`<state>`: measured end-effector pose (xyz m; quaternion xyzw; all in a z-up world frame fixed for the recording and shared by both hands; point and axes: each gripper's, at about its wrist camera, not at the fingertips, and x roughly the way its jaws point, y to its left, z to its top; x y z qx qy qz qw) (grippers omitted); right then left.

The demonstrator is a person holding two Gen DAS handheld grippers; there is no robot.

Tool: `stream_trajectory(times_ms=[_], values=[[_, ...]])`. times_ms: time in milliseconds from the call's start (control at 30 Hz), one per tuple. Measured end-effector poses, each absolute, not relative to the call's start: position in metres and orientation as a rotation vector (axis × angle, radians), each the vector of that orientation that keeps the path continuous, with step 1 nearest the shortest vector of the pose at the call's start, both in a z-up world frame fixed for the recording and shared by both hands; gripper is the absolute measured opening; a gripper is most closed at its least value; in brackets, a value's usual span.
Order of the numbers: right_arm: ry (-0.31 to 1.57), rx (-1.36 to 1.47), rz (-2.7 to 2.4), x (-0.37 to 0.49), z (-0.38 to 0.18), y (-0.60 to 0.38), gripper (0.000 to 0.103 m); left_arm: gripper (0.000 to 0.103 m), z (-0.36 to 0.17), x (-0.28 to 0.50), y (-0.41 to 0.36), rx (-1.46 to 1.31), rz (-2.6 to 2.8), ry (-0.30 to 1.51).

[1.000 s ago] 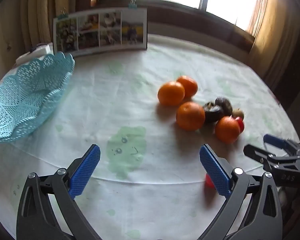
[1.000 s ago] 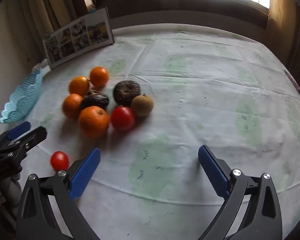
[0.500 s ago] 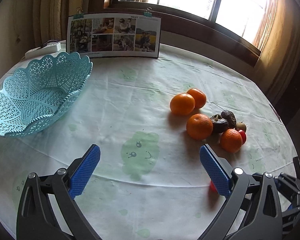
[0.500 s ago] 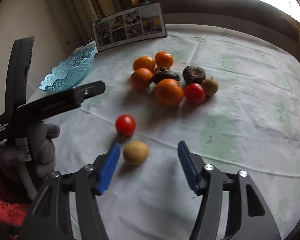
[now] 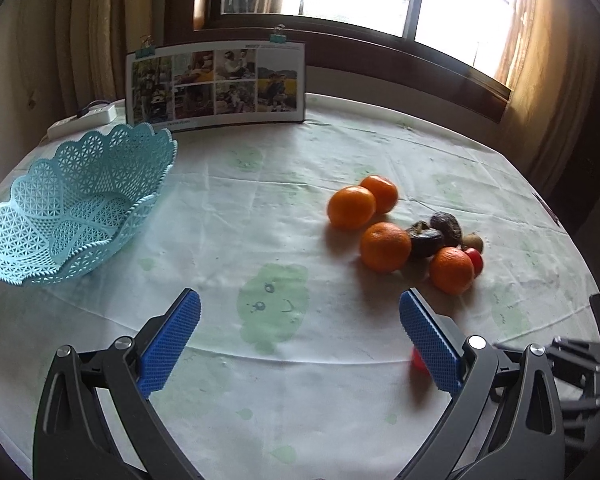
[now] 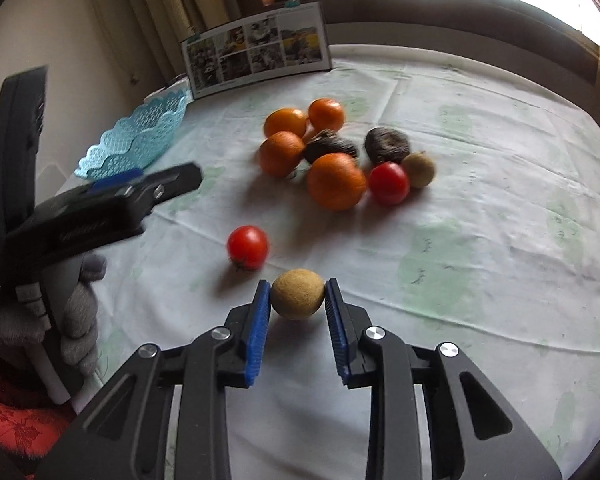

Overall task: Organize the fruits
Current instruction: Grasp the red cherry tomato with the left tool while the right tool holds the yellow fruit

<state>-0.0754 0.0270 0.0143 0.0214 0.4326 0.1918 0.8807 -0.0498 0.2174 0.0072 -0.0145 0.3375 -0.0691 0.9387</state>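
A tan kiwi (image 6: 297, 294) rests on the tablecloth, and my right gripper (image 6: 298, 300) is shut on it, both blue pads touching its sides. Just beyond it lies a loose red tomato (image 6: 247, 247), half hidden behind a finger in the left wrist view (image 5: 417, 359). Further back is a pile of oranges (image 6: 336, 180), two dark wrinkled fruits (image 6: 387, 145), a second tomato (image 6: 389, 182) and another kiwi (image 6: 419, 169). My left gripper (image 5: 300, 316) hangs open over bare cloth, with the orange pile (image 5: 384, 246) ahead on the right. The blue lattice basket (image 5: 60, 200) stands at the left, with nothing in it.
A photo board (image 5: 216, 84) stands at the table's far edge with a white power strip (image 5: 84, 118) beside it. A window and curtains lie behind. A gloved hand (image 6: 72, 312) holds the left tool. Bare cloth lies between basket and fruit.
My right gripper has swung left, come down to the tan kiwi and shut on it. The left gripper has drawn back and tilted up, so the basket and fruit sit farther off.
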Motion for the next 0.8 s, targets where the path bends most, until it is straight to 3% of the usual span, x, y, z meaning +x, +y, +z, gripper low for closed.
stream_trajectory(times_ms=[167, 267, 567, 633, 733, 800], values=[[0.847, 0.038, 0.274, -0.067, 0.019, 0.0, 0.028, 0.101, 0.008, -0.059, 0.195, 0.025, -0.217, 0.699], [0.841, 0.062, 0.248, -0.062, 0.02, -0.013, 0.028, 0.096, 0.007, -0.065, 0.178, 0.066, -0.266, 0.706], [0.837, 0.109, 0.241, -0.06, 0.017, -0.024, 0.028, 0.053, -0.011, -0.062, 0.147, 0.103, -0.353, 0.809], [0.84, 0.114, 0.239, -0.061, 0.017, -0.021, 0.028, 0.036, -0.015, -0.061, 0.146, 0.096, -0.356, 0.831], [0.843, 0.113, 0.235, -0.062, 0.017, -0.02, 0.028, 0.027, -0.019, -0.061, 0.146, 0.094, -0.36, 0.843], [0.843, 0.112, 0.233, -0.062, 0.017, -0.018, 0.028, 0.027, -0.018, -0.062, 0.146, 0.095, -0.373, 0.841]])
